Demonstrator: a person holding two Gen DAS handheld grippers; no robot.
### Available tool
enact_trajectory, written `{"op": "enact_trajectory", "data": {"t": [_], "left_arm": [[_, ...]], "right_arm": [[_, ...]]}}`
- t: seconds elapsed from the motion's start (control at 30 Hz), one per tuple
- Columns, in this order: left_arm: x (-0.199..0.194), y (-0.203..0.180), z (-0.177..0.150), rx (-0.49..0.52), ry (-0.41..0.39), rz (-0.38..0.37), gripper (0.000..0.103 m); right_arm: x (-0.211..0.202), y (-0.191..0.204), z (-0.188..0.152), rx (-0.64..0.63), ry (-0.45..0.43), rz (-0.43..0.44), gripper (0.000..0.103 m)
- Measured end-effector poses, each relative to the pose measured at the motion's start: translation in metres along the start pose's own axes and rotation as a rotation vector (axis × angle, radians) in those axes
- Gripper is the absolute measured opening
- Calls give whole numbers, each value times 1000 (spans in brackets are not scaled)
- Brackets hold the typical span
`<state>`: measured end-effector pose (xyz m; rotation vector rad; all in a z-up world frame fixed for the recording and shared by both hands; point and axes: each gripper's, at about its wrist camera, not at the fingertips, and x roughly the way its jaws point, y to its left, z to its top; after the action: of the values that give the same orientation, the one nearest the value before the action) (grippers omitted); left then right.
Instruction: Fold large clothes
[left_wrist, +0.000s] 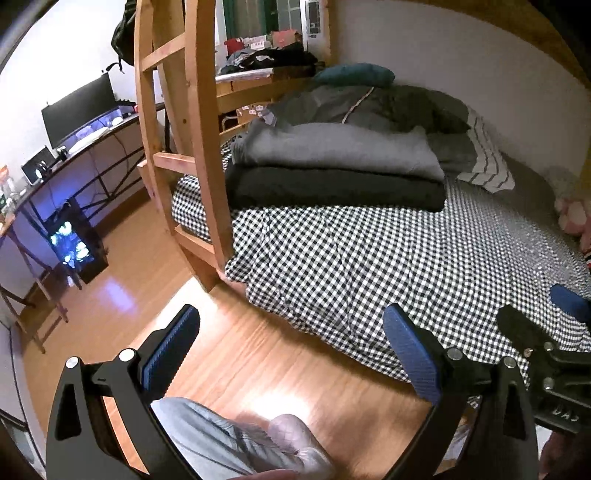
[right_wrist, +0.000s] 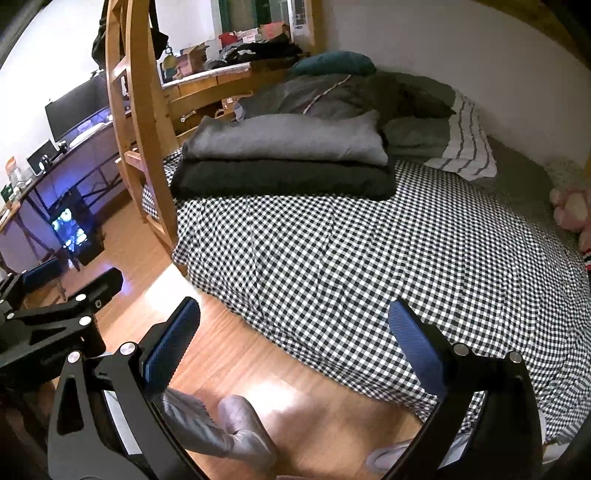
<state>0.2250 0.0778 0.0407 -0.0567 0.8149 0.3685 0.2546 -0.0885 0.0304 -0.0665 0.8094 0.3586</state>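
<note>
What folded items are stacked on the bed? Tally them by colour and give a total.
Light grey: 1, the grey folded garment on top.
Black: 1, the black folded garment beneath it.
Total: 2, stacked on the checkered bedsheet.

Bed (right_wrist: 369, 258) beneath a wooden loft frame, covered by a black-and-white gingham sheet (left_wrist: 369, 266). At 11 o'clock on the sheet, a folded grey garment (right_wrist: 288, 142) lies stacked on a folded black garment (right_wrist: 284, 181). At 12 o'clock, rumpled dark bedding (right_wrist: 369, 96) and a teal pillow (right_wrist: 332, 62). At 1 o'clock, a striped pillow (right_wrist: 465, 147). At 3 o'clock, a pink plush toy (right_wrist: 570, 210).
</note>
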Motion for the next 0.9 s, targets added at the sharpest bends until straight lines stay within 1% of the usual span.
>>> {"op": "enact_trajectory", "data": {"t": [0.2, 0.3, 0.6, 0.7, 0.9], "left_arm": [[-1, -2, -3, 18, -2, -6, 97], [-1, 0, -3, 17, -3, 0, 97], [3, -3, -3, 31, 13, -11, 97], [5, -3, -4, 35, 17, 8, 97], [6, -3, -5, 35, 23, 5, 97]], "right_arm": [[-3, -3, -2, 2, -8, -2, 100], [0, -3, -5, -1, 2, -2, 100], [3, -4, -6, -6, 7, -12, 100], [4, -4, -6, -6, 8, -13, 100], [7, -4, -7, -8, 14, -10, 100]]}}
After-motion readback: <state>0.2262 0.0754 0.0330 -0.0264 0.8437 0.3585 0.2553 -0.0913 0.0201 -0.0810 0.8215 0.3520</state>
